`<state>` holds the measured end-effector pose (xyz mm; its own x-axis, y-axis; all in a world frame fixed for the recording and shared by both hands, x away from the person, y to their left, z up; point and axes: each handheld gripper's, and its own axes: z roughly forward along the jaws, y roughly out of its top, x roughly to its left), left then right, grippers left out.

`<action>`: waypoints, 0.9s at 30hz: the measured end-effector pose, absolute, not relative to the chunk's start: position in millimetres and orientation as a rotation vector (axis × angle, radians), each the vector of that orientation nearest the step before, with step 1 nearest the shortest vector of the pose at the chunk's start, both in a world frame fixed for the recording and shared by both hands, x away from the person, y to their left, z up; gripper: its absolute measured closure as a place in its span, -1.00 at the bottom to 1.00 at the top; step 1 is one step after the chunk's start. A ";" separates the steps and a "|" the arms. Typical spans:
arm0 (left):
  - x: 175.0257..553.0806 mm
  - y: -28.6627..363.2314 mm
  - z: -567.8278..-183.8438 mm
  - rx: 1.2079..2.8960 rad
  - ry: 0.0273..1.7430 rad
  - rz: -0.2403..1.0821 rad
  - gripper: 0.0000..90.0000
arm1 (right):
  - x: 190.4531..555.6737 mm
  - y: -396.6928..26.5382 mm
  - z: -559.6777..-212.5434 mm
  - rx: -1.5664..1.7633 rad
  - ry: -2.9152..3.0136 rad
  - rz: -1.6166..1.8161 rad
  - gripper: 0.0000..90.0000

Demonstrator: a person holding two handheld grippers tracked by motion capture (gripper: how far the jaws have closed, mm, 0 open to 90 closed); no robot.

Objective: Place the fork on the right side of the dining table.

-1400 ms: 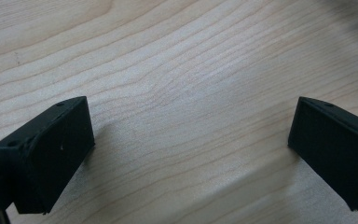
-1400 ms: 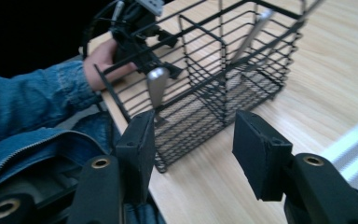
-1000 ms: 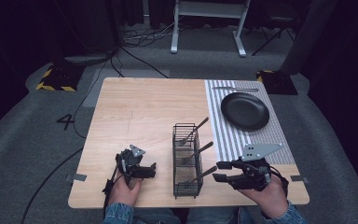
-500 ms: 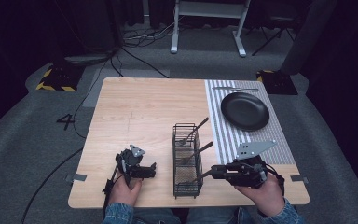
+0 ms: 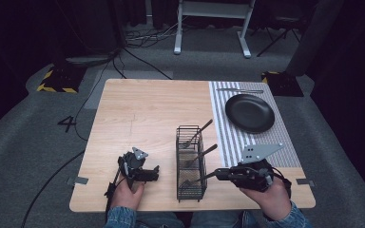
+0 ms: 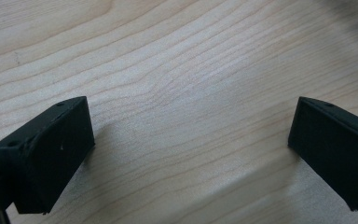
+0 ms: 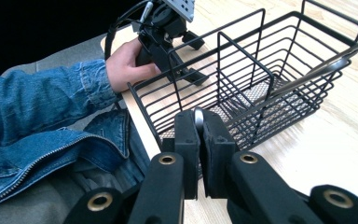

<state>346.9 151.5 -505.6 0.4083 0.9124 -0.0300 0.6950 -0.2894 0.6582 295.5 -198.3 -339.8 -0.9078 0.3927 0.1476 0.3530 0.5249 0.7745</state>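
Note:
A black wire basket with three compartments stands on the wooden table, a metal utensil leaning in each. My right gripper reaches in from the basket's right. Its jaws have just been closing and are now shut on the handle of the nearest utensil. In the right gripper view, the rounded handle tip sits pinched between the pads of the right gripper, in front of the basket. My left gripper rests open left of the basket. Only bare wood lies between the jaws of the left gripper.
A black plate lies on a striped placemat at the back right, with a piece of cutlery beyond it. The other two utensils lean out of the basket toward the right. A denim sleeve sits by the table's near edge.
The right gripper slid a little left toward the basket and its jaws closed on the nearest utensil's handle. The left gripper stayed where it was.

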 end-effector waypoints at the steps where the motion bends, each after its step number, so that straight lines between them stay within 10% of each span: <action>1: 346.9 151.5 -505.4 2.077 1.362 0.476 -0.99 | 295.3 -197.9 -339.2 0.662 2.703 1.347 0.92; 27: 347.1 150.9 -505.5 2.072 1.368 0.477 -1.00 | 295.7 -211.6 -314.0 0.674 2.604 1.479 0.94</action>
